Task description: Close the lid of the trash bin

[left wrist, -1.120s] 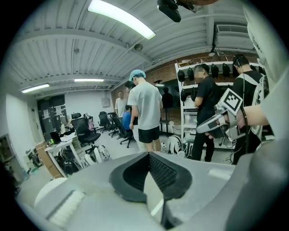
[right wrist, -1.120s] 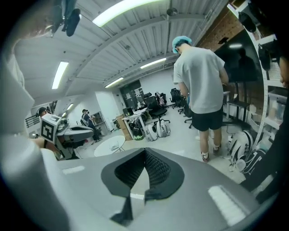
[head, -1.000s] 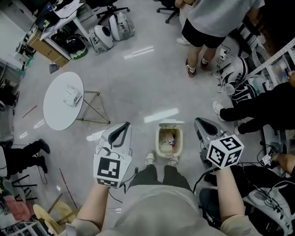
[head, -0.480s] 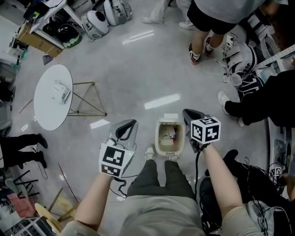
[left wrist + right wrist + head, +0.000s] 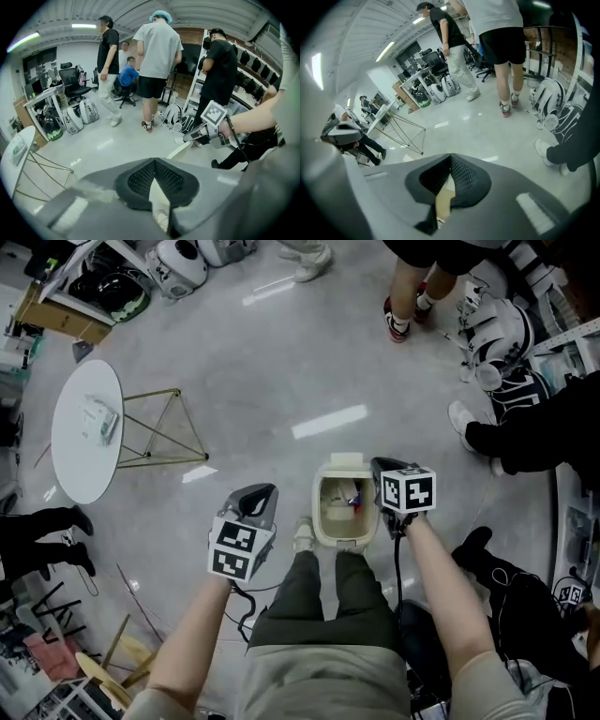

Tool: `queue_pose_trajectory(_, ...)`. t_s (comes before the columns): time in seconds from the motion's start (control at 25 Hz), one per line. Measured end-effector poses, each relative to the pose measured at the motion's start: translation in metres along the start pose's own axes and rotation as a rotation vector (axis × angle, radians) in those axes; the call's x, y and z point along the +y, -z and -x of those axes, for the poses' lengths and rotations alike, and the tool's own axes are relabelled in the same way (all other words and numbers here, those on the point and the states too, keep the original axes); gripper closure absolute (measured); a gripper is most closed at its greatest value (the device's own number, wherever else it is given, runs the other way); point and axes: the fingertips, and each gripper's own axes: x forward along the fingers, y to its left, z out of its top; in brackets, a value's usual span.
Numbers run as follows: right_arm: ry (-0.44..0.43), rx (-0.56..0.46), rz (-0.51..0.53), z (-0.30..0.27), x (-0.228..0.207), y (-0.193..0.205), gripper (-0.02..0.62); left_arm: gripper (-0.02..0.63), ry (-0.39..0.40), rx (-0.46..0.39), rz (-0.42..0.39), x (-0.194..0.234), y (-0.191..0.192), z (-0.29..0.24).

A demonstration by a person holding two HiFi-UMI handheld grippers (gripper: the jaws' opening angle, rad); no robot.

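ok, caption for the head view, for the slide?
Person stands over the open trash bin, lid up; right gripper at its right rim, left gripper clear of it.

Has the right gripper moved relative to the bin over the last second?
Yes. The right gripper has moved left, toward the bin: it stood clear of the bin's right side, and now overlaps its right rim.
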Motion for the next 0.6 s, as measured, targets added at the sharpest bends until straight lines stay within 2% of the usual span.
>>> queue_pose_trajectory(0.16,0.004,0.068,-0.063,0.005,-0.003,0.033,0.592,0.603,0.016,0.036,0.015,-0.006,0.016,-0.007)
queue_pose_trajectory(0.36,-0.041,0.152,-0.111,0.013,0.011,0.107,0.592,0.603,0.055,0.067,0.036,-0.024,0.037,-0.012)
queue_pose_trajectory(0.6,-0.040,0.250,-0.147,-0.007,0.009,0.194,0.592,0.603,0.090,0.144,0.052,-0.043,0.084,-0.029)
